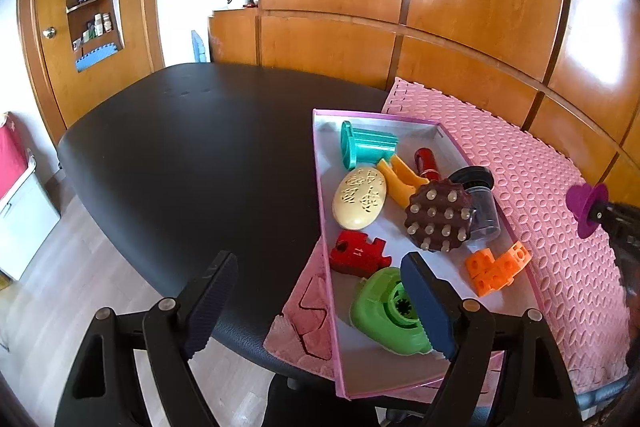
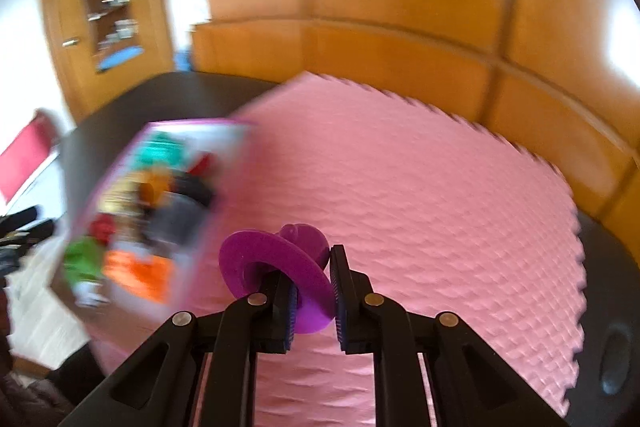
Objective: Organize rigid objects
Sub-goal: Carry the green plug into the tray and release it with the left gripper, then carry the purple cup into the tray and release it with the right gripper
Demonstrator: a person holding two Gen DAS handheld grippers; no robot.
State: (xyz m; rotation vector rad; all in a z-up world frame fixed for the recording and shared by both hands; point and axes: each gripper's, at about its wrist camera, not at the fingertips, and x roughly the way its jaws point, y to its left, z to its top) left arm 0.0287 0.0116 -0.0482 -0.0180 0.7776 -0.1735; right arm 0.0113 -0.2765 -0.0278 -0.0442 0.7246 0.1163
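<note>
Left gripper [image 1: 320,303] gapes wide w/ nothing between its fingers, hanging over the near end of the pink-rimmed tray [image 1: 326,211], one blue pad in front of the green round piece [image 1: 386,311]. Tray sits partly on the black table [image 1: 180,155], partly on the pink foam mat [image 1: 532,171]. Inside it: teal part [image 1: 366,145] at the far end, cream oval [image 1: 360,197], yellow piece [image 1: 400,179], red cylinder [image 1: 426,163], brown studded disc [image 1: 438,219] resting against a dark-lidded jar [image 1: 482,205], red puzzle block [image 1: 358,253], orange block [image 1: 498,267] near the right wall. At far right of this view – the purple flanged piece [image 1: 586,207] on the other tool's tip, over the mat.

Right wrist view, heavily blurred: right gripper [image 2: 314,301] is clamped narrow on the purple flanged piece [image 2: 276,267], its disc between the pads, held above the mat [image 2: 420,207]. Tray [image 2: 120,163] lies to the left – contents only colour smears.
</note>
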